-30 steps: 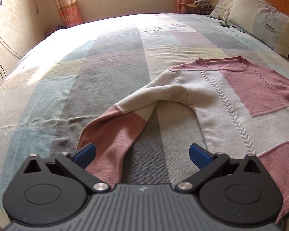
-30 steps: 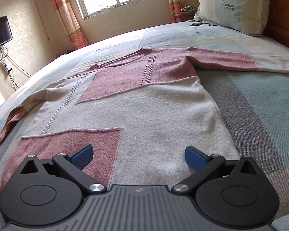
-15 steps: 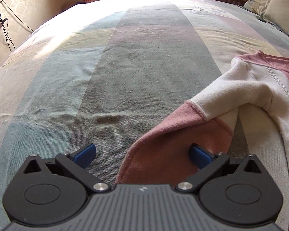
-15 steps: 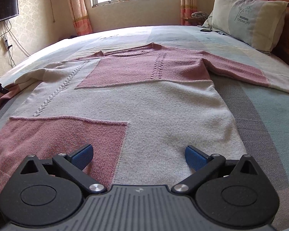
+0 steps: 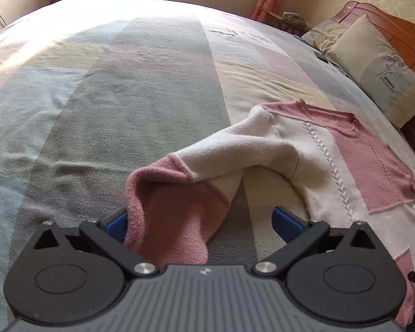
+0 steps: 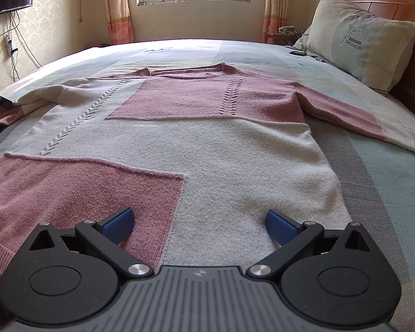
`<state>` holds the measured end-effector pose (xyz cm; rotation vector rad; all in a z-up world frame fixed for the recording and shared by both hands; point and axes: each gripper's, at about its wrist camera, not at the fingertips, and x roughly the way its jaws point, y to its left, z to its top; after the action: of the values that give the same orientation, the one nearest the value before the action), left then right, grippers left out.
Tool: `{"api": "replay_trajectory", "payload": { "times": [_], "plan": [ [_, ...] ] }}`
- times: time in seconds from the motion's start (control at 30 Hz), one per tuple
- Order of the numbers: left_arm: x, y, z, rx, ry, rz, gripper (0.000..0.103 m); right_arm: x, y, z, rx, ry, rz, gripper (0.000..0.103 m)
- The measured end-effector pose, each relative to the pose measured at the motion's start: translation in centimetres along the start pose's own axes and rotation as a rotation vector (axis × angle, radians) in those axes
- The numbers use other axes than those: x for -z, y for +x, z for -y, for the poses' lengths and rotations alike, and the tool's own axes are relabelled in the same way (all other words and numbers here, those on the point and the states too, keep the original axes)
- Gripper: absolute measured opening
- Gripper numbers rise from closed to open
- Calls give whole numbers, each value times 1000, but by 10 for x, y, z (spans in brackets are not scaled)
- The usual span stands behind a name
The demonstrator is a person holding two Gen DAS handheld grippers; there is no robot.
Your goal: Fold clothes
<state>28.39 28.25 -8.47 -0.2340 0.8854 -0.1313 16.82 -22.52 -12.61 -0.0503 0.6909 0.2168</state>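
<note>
Pink cuff (image 5: 168, 221) now bunched up – left hand-held gripper (image 5: 199, 222) wide open around it, right hand-held gripper (image 6: 197, 222) wide open, empty

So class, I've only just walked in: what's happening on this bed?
A person with a handheld gripper in each hand is starting to fold a pink and cream sweater spread flat on the bed. The left gripper, jaws open, straddles the pink cuff of one sleeve, which is bunched up. The right gripper, also open, hovers over the hem. Nothing is folded yet.
</note>
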Motion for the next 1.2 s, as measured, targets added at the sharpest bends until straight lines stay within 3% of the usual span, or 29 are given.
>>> {"api": "replay_trajectory", "payload": {
  "times": [0.3,0.47,0.6,0.7,0.83,0.9,1.07,1.2],
  "plan": [
    [29,-13,65,157,101,-51,102,1,-2,-1,-2,2,-2,103],
    [55,-16,99,168,181,-77,102,2,-4,0,-8,7,-4,103],
    [72,-18,113,171,188,-37,102,3,-6,2,-14,11,-5,103],
    [74,-8,114,88,151,13,102,3,-6,2,-14,10,-6,103],
    [64,-10,119,-111,167,138,102,3,-7,3,-18,12,-6,103],
    [54,-17,119,-142,195,160,102,2,-6,2,-16,11,-7,103],
    [34,-18,105,-366,258,136,102,2,-5,2,-13,8,-9,103],
    [29,3,83,-366,191,65,102,2,-5,2,-14,9,-10,103]
  ]
}}
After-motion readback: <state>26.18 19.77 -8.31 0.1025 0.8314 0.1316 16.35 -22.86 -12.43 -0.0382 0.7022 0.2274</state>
